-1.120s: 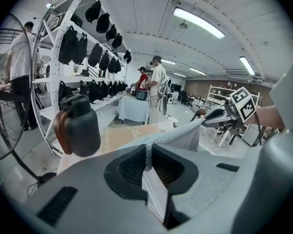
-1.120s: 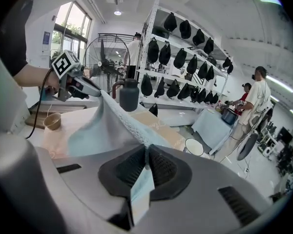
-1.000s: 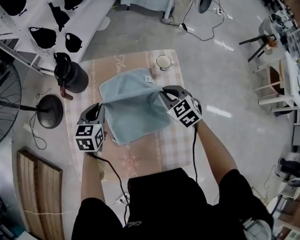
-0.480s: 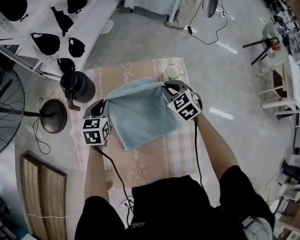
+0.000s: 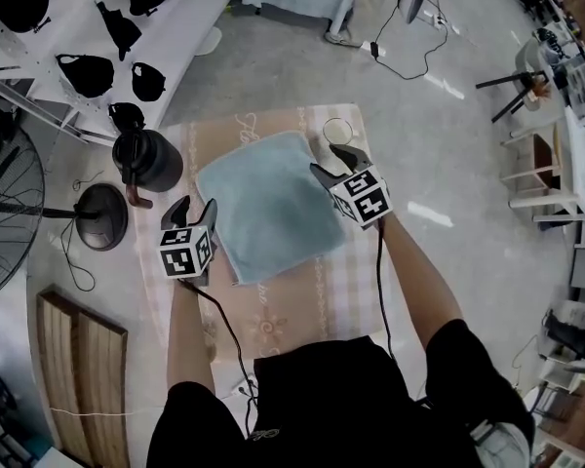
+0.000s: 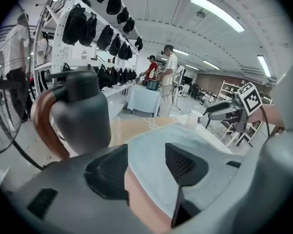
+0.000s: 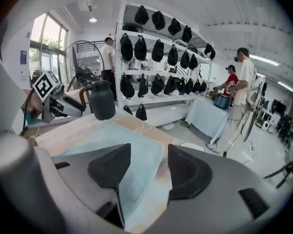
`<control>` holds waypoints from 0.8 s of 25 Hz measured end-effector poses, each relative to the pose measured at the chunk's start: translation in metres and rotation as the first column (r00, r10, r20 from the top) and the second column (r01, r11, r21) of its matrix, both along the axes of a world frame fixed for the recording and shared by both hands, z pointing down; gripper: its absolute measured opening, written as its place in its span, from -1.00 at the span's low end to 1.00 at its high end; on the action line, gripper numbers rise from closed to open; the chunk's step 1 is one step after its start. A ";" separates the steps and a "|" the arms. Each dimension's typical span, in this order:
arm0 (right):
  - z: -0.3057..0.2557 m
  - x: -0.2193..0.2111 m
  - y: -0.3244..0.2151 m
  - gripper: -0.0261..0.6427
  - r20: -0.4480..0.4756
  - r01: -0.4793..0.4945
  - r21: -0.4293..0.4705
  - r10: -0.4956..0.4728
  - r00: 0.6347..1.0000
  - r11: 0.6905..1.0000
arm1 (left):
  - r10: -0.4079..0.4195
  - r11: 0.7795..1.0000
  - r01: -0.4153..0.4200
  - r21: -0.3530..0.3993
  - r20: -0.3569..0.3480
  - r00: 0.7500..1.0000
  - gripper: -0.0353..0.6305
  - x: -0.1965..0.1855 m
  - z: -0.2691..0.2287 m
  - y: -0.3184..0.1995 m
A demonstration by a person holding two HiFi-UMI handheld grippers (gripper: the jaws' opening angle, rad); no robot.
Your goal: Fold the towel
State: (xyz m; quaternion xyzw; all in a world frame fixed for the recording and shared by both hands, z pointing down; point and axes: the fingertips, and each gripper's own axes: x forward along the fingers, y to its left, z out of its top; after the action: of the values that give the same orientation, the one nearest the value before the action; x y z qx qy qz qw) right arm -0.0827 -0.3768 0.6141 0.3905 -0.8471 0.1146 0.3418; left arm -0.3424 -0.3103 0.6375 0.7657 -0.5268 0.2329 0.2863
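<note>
Matt soft-cloth towel (image 5: 268,208), smooth woven tablecloth (image 5: 302,300), matt dark jug (image 6: 83,116), glossy brown handle (image 6: 43,126)

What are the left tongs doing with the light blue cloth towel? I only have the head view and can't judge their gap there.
Observer: The left gripper view shows the left tongs apart, having just been opening. The edge of the light blue cloth towel lies between them, not pressed.
Operator: And the right tongs?
Observer: In the right gripper view the right tongs are also apart, having just been opening. A towel corner lies flat between them, not gripped.
Operator: Is anyone else in the room?
Observer: Yes. Two people stand at a cloth-draped table across the room.
</note>
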 end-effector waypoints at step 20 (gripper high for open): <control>0.098 0.076 0.191 -0.28 0.072 0.158 -0.306 -0.143 0.987 0.939 | -0.001 0.979 -0.009 -0.205 -0.049 0.999 -0.23 0.067 0.082 0.199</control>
State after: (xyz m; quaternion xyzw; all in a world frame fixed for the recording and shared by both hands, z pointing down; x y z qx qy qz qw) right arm -0.0064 -0.1862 0.7125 0.2630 -0.8538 0.2294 0.3862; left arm -0.2759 -0.1110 0.7190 0.7385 -0.4913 0.2678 0.3763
